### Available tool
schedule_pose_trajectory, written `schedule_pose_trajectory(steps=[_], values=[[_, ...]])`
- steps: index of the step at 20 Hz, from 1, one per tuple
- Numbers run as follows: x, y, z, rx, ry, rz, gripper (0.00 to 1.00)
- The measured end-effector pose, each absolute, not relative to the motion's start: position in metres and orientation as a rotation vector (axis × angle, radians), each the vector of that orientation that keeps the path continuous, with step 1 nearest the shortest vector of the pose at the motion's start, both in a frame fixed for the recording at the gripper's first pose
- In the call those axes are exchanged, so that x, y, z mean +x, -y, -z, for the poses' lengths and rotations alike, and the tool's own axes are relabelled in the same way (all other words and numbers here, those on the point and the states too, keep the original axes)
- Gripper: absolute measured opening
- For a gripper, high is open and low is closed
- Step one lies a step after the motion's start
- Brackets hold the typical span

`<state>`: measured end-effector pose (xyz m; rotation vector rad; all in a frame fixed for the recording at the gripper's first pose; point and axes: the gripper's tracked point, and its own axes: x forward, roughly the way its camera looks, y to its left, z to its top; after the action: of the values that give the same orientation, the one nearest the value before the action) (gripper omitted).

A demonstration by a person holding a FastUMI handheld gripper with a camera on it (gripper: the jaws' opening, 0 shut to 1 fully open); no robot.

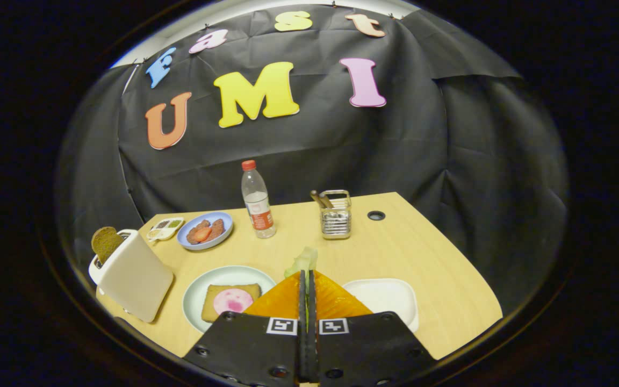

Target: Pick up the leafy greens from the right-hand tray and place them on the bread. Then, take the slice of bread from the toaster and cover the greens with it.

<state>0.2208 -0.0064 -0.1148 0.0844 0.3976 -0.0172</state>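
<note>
My gripper (307, 273) is shut on the leafy greens (303, 260), a pale green leaf sticking out ahead of the fingertips, held above the table. To the left of the fingers lies a round pale plate (194, 301) with a slice of bread (229, 300) topped by a pink round slice. To the right sits the white tray (387, 296), bare. Further left stands a white toaster (132, 277) with a dark slice of bread (105, 243) poking out of its slot.
Beyond the fingers on the wooden table (422, 252) stand a water bottle (257, 201) and a metal utensil holder (335, 215). A blue plate (206, 230) with food and a small divided dish (165, 227) sit behind the toaster. A cable hole (376, 215) marks the table's far right.
</note>
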Motion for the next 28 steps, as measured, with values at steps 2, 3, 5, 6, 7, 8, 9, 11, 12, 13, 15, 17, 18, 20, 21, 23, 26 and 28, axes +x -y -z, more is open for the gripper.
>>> schedule_pose_trajectory(steps=[2, 3, 5, 6, 7, 8, 9, 11, 12, 13, 15, 17, 18, 20, 21, 23, 26, 28], values=[[0.22, -0.015, 0.115, 0.067, -0.395, -0.004, 0.0], [0.22, -0.029, 0.114, 0.063, -0.39, -0.02, 0.0], [0.219, -0.055, 0.112, 0.06, -0.385, -0.058, 0.0], [0.218, -0.067, 0.11, 0.057, -0.382, -0.076, 0.0], [0.217, -0.082, 0.107, 0.055, -0.375, -0.099, 0.0], [0.217, -0.096, 0.104, 0.055, -0.371, -0.122, 0.0], [0.216, -0.109, 0.103, 0.057, -0.367, -0.145, 0.0], [0.217, -0.142, 0.098, 0.064, -0.357, -0.202, 0.0], [0.219, -0.156, 0.099, 0.069, -0.356, -0.226, 0.0], [0.223, -0.166, 0.102, 0.073, -0.36, -0.244, 0.0], [0.236, -0.179, 0.117, 0.079, -0.389, -0.252, 0.0], [0.246, -0.187, 0.134, 0.099, -0.426, -0.259, 0.0], [0.249, -0.192, 0.141, 0.109, -0.436, -0.269, 0.0], [0.253, -0.189, 0.149, 0.1, -0.442, -0.261, 0.0], [0.258, -0.185, 0.152, 0.085, -0.44, -0.249, 0.0], [0.267, -0.172, 0.154, 0.048, -0.426, -0.216, 0.0], [0.278, -0.151, 0.159, 0.029, -0.419, -0.173, 0.0], [0.282, -0.139, 0.166, 0.032, -0.432, -0.157, 0.0]])
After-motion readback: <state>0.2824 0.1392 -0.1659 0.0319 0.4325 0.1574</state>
